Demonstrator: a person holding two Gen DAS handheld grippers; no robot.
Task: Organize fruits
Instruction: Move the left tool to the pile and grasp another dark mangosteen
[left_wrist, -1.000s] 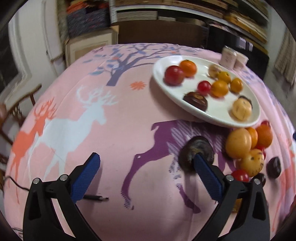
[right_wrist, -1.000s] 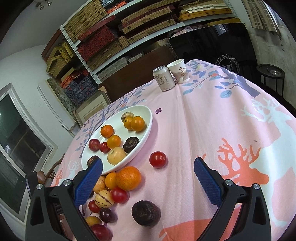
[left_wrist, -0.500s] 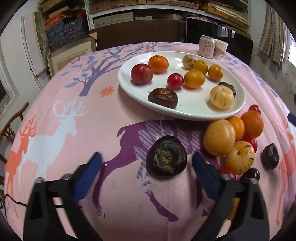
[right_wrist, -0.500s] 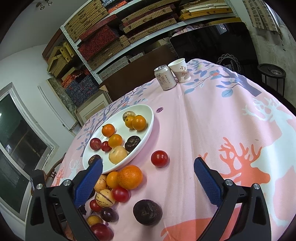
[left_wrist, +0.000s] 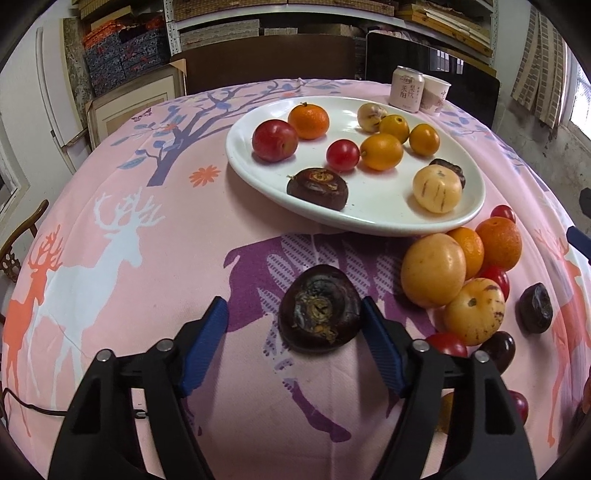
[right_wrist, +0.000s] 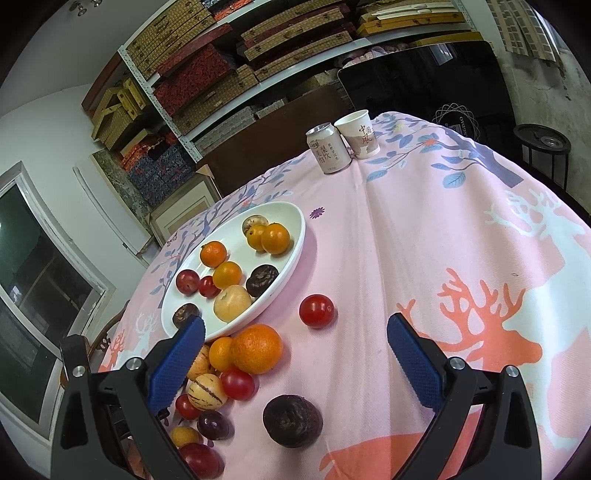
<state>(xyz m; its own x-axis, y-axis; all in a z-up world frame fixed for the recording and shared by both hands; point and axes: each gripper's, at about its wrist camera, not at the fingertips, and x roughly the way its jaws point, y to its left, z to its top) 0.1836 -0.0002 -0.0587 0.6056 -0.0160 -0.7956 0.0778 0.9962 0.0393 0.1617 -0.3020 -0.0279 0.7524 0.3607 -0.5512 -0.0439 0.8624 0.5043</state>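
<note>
A dark wrinkled fruit (left_wrist: 319, 308) lies on the pink deer tablecloth, between the fingers of my left gripper (left_wrist: 293, 306). Its jaws are closing: the right pad (left_wrist: 376, 343) is at the fruit's side, while the left pad (left_wrist: 207, 332) stands off it. Behind it a white oval plate (left_wrist: 369, 225) holds several fruits. A heap of loose fruit (left_wrist: 432, 269) lies to the right. My right gripper (right_wrist: 295, 325) hovers open over the cloth and holds nothing; a lone red tomato (right_wrist: 316, 311) lies below it. The plate (right_wrist: 295, 251) is to its left.
A drink can (left_wrist: 406, 88) and a paper cup (left_wrist: 436, 96) stand at the far table edge. Another dark fruit (right_wrist: 291, 421) lies near the heap. A wooden chair (left_wrist: 22, 240) is left of the table. Stocked shelves (right_wrist: 221, 74) fill the back wall.
My left gripper has swung right, so the dark fruit now sits between its fingers, and its jaws have narrowed around it. The right gripper's view is nearly the same.
</note>
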